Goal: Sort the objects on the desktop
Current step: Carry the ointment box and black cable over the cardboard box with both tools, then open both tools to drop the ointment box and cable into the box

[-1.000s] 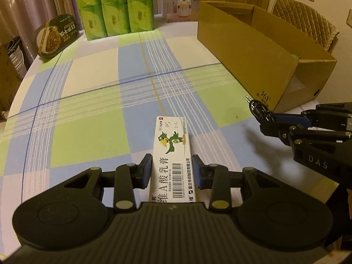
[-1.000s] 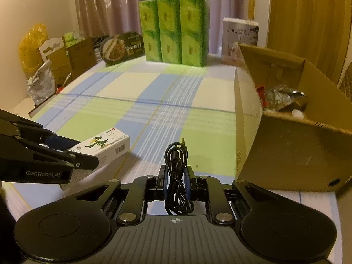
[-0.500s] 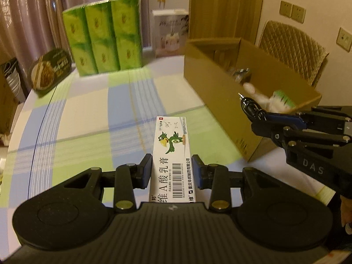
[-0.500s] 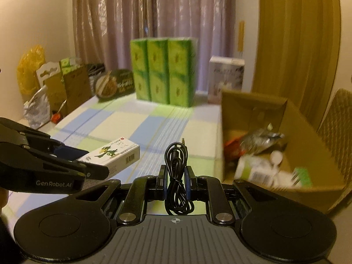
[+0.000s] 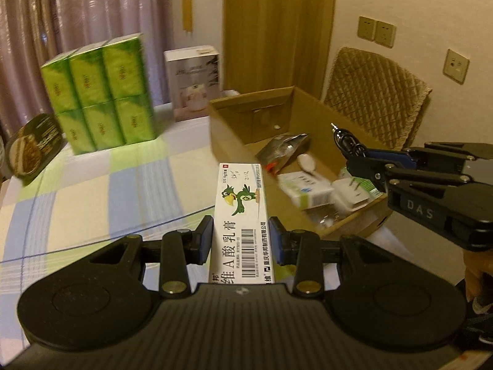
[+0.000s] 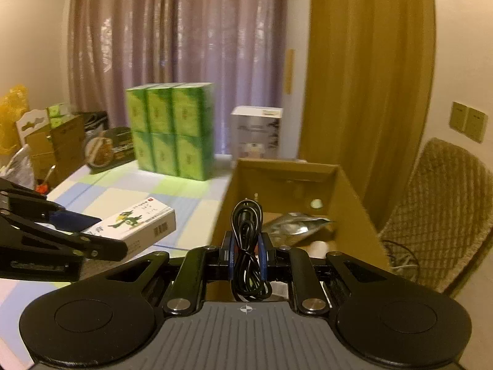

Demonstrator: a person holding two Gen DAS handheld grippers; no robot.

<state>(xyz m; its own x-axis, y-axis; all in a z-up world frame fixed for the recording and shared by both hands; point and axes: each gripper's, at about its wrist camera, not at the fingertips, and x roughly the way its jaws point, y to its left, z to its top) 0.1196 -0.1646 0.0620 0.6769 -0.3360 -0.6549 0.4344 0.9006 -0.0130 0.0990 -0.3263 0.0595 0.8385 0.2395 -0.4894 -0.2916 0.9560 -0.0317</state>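
Plainly, from the left wrist view, the left tongs (image 5: pixel 241 240) were clamped on a long white ointment carton (image 5: pixel 241 215), glossy card printed with a green cartoon bird and a barcode, held lengthwise above the checked tablecloth of the counter (image 5: pixel 92 191). Its far end reached the near wall of the open corrugated cardboard box (image 5: pixel 246 117), where a crinkled foil pouch (image 5: pixel 282 148) and small white packets lay loose. To drop it well, I judged the carton should clear that wall fully before release.

From the right wrist view, the right tongs (image 6: pixel 245 254) were pinched on a coiled black audio cable (image 6: pixel 246 240), a limp rubbery bundle with a metal plug at its tip, held over the box's near edge. The carton (image 6: pixel 135 226) hung to the left, outside the box. A floppy coil may snag a pad, so it should be released low inside.
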